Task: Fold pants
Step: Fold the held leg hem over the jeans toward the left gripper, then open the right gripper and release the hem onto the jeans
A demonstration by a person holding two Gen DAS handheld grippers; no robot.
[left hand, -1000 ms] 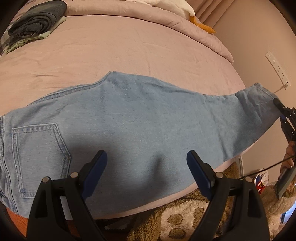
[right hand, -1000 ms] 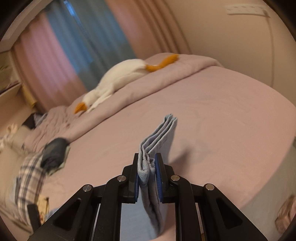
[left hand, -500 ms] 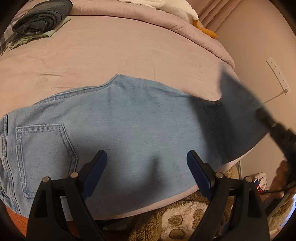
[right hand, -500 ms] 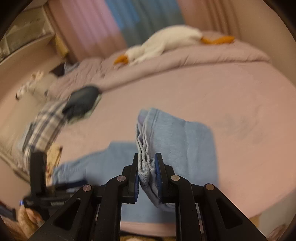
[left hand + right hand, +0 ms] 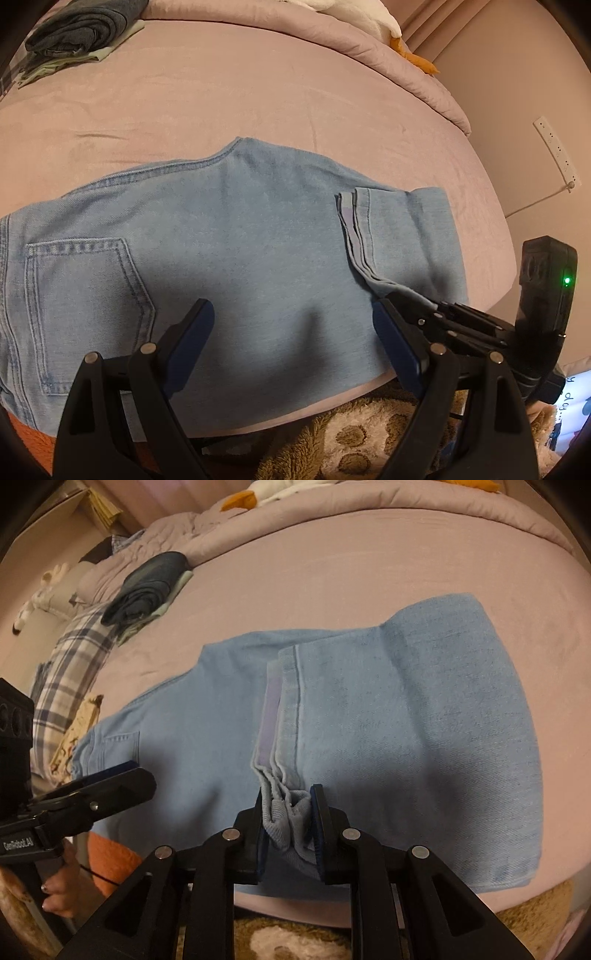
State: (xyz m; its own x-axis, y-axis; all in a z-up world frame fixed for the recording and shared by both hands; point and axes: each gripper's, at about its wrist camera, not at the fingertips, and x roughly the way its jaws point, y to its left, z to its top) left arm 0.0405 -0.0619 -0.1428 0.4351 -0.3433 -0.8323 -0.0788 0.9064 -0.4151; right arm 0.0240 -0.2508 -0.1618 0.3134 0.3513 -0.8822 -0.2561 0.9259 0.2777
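Light blue denim pants [image 5: 236,236] lie flat across a smooth mauve bed [image 5: 258,92], leg ends folded back leftward. The right gripper [image 5: 288,812] clamps the bunched hems; the left gripper [image 5: 291,332] hovers spread, empty.

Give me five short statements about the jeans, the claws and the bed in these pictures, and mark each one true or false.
1. The right claw is shut on the hem end of the jeans. True.
2. The left claw grips the waistband. False: it is open and holds nothing, above the jeans.
3. The leg end lies folded back over the jeans. True.
4. The back pocket is covered by the folded leg. False: the pocket is in plain view, well apart from the hem.
5. The jeans lie on a bare wooden floor. False: they lie on the pink bed.
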